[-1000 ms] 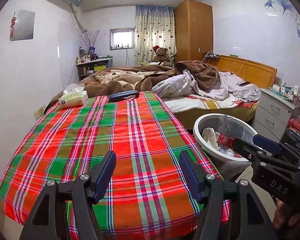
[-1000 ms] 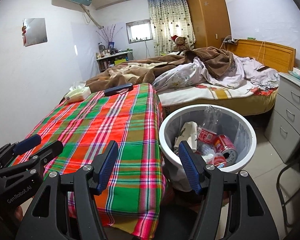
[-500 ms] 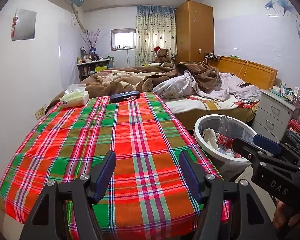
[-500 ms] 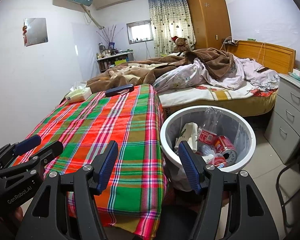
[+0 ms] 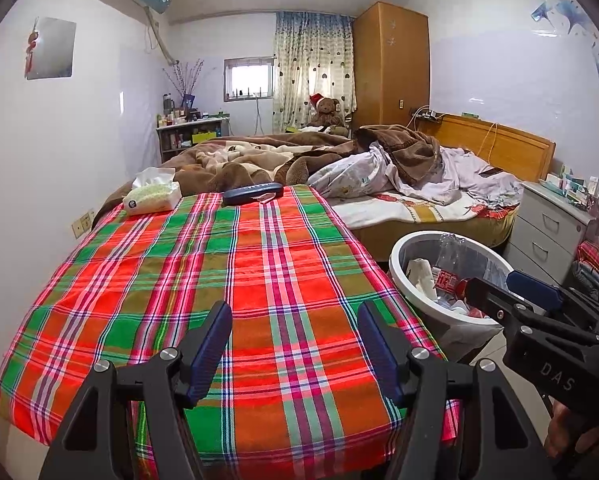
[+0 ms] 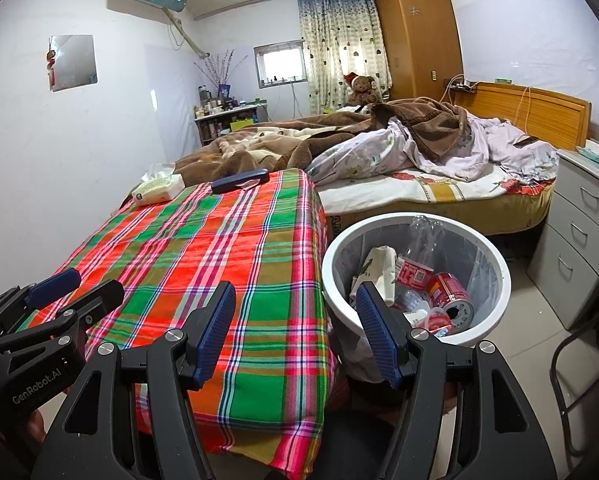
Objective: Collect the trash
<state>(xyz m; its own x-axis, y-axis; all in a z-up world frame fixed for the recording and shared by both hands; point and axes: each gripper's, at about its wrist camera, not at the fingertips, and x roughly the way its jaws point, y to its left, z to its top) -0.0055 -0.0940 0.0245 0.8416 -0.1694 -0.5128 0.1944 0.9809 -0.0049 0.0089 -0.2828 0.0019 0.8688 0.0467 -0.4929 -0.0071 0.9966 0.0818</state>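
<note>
1. I hold the left gripper [image 5: 293, 346] over the near end of the counter [image 5: 219, 280], its fingers [image 5: 211, 344] spread apart with only the plaid cloth between them.

2. The right gripper [image 6: 295, 330] hangs at the counter's near corner, fingers likewise parted and empty; one finger sits over the cloth, the other over the rim of the bin [image 6: 495, 292] just beside the counter.

3. The trash lies in that bin, ahead of and below my right fingers: a red can [image 6: 449, 294], a clear plastic bottle [image 6: 421, 240] with a red label, crumpled paper [image 6: 379, 268] and a small cup, hard to make out.

4. Beyond the left fingers, at the counter's far end, I see only a tissue box [image 5: 152, 197] and a dark blue case [image 5: 252, 193] with a scrap of wrapper touching it. Whether that scrap counts as trash I cannot tell.

5. By my reading, collection is nearly or wholly done.

6. If the scrap is to go, I judge it feather-light, limp and likely slick; I would pinch its free edge, clear of the case, and close the fingers fully.

7. The can and bottle look thin-walled and easily dented, best taken across the body; the bottle could slip.
</note>
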